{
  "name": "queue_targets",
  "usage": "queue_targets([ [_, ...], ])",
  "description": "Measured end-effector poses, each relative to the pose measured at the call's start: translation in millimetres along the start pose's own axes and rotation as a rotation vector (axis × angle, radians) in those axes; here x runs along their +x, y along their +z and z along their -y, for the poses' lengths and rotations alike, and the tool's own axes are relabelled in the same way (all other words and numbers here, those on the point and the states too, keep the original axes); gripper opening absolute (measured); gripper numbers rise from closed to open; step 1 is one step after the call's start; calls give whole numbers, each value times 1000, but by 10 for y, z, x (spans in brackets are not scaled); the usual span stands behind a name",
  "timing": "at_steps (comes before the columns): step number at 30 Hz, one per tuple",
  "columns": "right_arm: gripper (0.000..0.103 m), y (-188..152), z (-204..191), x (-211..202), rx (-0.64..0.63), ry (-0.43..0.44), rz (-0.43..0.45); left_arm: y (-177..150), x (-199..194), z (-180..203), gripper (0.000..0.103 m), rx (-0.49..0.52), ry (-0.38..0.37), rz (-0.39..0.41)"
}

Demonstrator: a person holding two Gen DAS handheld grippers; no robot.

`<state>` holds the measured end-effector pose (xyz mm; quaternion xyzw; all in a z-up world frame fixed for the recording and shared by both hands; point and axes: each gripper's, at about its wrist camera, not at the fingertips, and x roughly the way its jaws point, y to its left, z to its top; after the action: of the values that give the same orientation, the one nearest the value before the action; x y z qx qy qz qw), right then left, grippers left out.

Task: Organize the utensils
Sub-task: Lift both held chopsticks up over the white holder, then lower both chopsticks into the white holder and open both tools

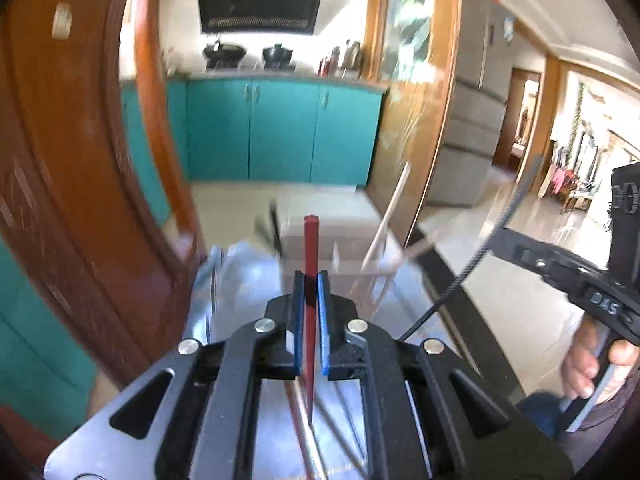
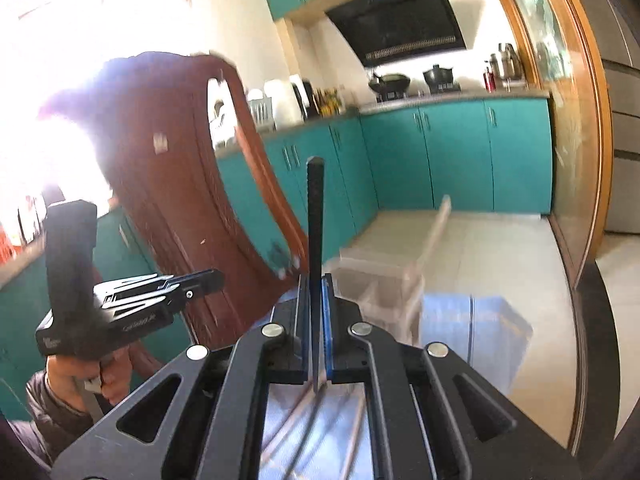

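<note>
Above a glossy glass-topped table (image 1: 248, 280), the left gripper (image 1: 311, 280) is pinching a slim red chopstick (image 1: 311, 240) between its blue-padded fingers (image 1: 325, 320), which are standing closed tight against the stick's flat sides; the square-ended stick is pointing up and forward past the fingertips, its tapered tip trailing back under the gripper. The right gripper (image 2: 316, 284) is doing the same with a black chopstick (image 2: 315, 216), a matte, faintly ribbed stick with a blunt square end, its fingers (image 2: 329, 320) pressed shut on it. Both grippers are aiming slightly downward over the table, held side by side, each one's handle wrapped by a hand (image 1: 592, 368); the other hand (image 2: 80, 380) is showing at the lower left of the right wrist view. Beyond the table's far end, a translucent plastic organizer box (image 2: 384, 284) with dividers is sitting blurred, a pale stick leaning out of it. More thin utensils are lying on the table beneath the grippers, too smeared to identify. A carved reddish wooden chair back (image 2: 180, 200) is rising to the left of the table.
</note>
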<state>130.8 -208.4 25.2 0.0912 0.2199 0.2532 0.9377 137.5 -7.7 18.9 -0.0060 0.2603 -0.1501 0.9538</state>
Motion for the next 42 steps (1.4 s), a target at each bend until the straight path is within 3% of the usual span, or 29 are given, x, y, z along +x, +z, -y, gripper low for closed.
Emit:
queue_targets([
  [7, 6, 571, 64, 259, 41, -5, 70, 690, -59, -38, 7, -21, -26, 97],
  [17, 6, 653, 485, 498, 178, -59, 167, 972, 123, -272, 7, -148, -4, 198],
  [19, 6, 638, 533, 561, 179, -81, 156, 1003, 189, -324, 7, -172, 16, 204],
  [25, 6, 545, 577, 742, 143, -132, 110, 1073, 219, -353, 7, -210, -15, 202],
  [32, 6, 400, 630, 952, 154, -143, 44, 1137, 162, -279, 7, -204, -32, 227],
  [42, 6, 393, 537, 968, 119, -140, 29, 1178, 174, -275, 7, -216, -13, 254],
])
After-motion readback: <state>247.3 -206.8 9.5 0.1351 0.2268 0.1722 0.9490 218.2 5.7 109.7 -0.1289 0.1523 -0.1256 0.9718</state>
